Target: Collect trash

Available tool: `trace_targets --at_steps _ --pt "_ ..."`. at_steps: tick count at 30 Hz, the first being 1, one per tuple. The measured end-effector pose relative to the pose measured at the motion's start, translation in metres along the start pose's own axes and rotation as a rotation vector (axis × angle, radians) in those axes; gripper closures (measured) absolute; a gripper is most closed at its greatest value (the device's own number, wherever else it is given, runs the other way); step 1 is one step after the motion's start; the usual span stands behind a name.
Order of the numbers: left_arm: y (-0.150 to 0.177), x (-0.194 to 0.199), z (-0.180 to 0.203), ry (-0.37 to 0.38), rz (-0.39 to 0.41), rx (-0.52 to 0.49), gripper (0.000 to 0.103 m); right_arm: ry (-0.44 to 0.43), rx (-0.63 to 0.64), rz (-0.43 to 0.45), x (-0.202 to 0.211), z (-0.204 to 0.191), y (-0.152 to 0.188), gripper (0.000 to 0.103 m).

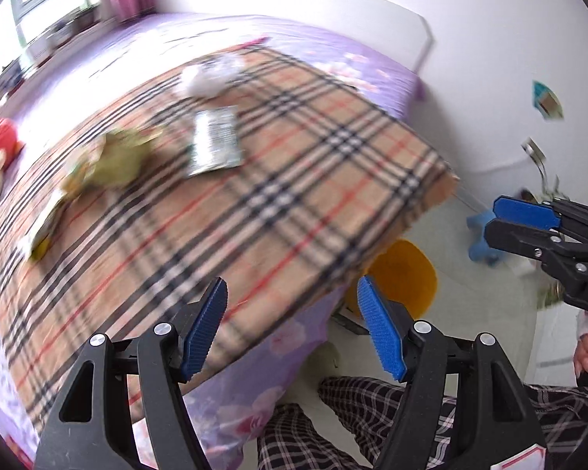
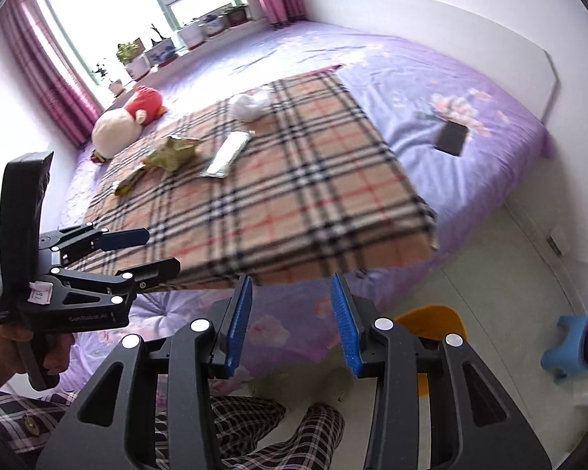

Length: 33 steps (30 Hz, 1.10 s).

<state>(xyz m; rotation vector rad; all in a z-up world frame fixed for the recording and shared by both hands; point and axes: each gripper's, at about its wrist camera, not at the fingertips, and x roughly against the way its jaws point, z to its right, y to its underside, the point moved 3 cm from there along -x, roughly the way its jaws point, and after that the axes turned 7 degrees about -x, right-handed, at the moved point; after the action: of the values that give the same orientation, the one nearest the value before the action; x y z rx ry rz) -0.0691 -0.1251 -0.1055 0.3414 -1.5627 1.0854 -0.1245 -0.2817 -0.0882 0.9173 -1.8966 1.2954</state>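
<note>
Two ribbed blue pads frame your left wrist view: your left gripper (image 1: 292, 325) tilts down over the near corner of the plaid blanket (image 1: 254, 211), jaws spread and nothing between them. The trash lies well beyond on the soft woven check: a crumpled olive wrapper (image 1: 117, 158) far left, a flat silvery packet (image 1: 215, 141) to its right, a white crumpled wad (image 1: 204, 76) farther off. Your right gripper (image 1: 501, 219) enters from the right edge, empty.

In the right wrist view, your right gripper (image 2: 292, 323) hangs over the bed's near edge, jaws parted, holding nothing. Your left hand (image 2: 39, 346) grips the left gripper (image 2: 158, 250) at the left. Olive wrapper (image 2: 172, 152), silvery packet (image 2: 227, 152) and white wad (image 2: 249, 105) all lie far up the blanket (image 2: 294, 196).
</note>
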Motion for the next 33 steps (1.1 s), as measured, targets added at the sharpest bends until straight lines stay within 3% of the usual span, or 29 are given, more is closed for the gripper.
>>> trace_targets --at_steps 9,12,13,18,25,33 --pt "0.029 0.02 -0.086 -0.084 0.023 0.156 0.034 -0.059 0.092 0.003 -0.024 -0.069 -0.024 0.058" --pt "0.035 0.023 -0.113 -0.118 0.025 0.182 0.032 -0.052 0.103 0.011 -0.035 -0.082 -0.032 0.049" --pt "0.036 0.023 -0.122 -0.133 0.027 0.19 0.027 -0.051 0.103 0.012 -0.041 -0.086 -0.035 0.046" --pt "0.04 0.02 -0.168 -0.189 0.022 0.218 0.024 -0.035 0.084 0.002 -0.071 -0.103 -0.051 0.042" --pt "0.037 0.003 -0.223 -0.226 -0.017 0.211 0.023 0.025 0.013 -0.006 -0.113 -0.107 -0.074 0.04" --pt "0.024 -0.011 -0.255 -0.226 -0.034 0.168 0.021 0.096 -0.023 -0.027 -0.155 -0.111 -0.095 0.039"
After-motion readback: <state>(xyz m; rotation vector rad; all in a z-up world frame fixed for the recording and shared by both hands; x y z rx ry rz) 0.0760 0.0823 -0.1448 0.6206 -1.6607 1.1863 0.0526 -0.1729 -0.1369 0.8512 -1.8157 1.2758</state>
